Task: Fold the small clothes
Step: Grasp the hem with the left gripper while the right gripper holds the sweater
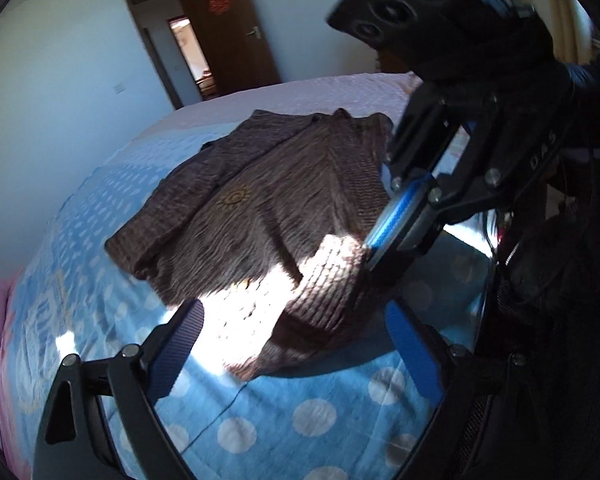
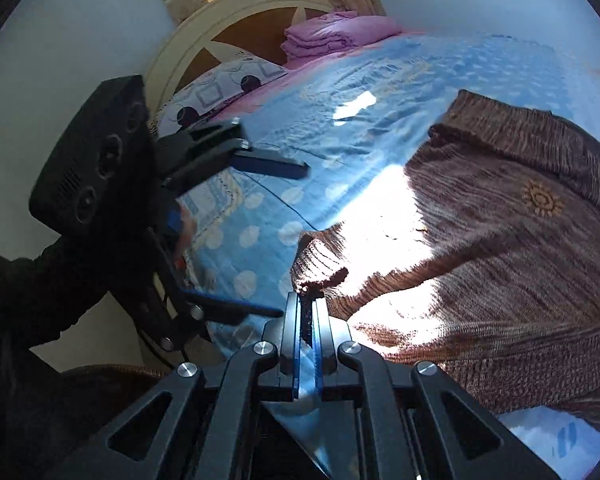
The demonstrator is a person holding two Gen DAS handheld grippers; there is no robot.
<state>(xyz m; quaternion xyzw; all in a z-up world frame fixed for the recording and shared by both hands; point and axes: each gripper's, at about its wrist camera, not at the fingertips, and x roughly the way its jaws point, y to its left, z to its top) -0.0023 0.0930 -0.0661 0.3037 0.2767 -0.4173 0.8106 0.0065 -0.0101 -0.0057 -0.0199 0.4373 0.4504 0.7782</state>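
Your right gripper [image 2: 309, 312] is pinching the ribbed hem of the brown knit sweater [image 1: 260, 200], fingers clamped nearly together with a dark strip of knit sandwiched between the blue pads [image 2: 296, 320]. You're lifting that corner off the bedspread [image 1: 280, 412]; the rest of the sweater is lying spread on the bed, sleeve out toward the far side.

Your left gripper [image 1: 296, 344] is hovering just beside the near hem, fingers spread wide, gripping nothing. Its blue pads [image 1: 180, 344] are textured, fine cross-hatch.

The sweater is a chunky rib knit, mottled brown with fine vertical streaks and a small yellow sun motif [image 2: 542, 199] embroidered on the front. Sunlight is washing out the near hem.

The bedspread is light blue quilted cotton with white polka dots. A folded pink blanket [image 2: 332, 34] is sitting by the curved cream headboard [image 2: 204, 28].
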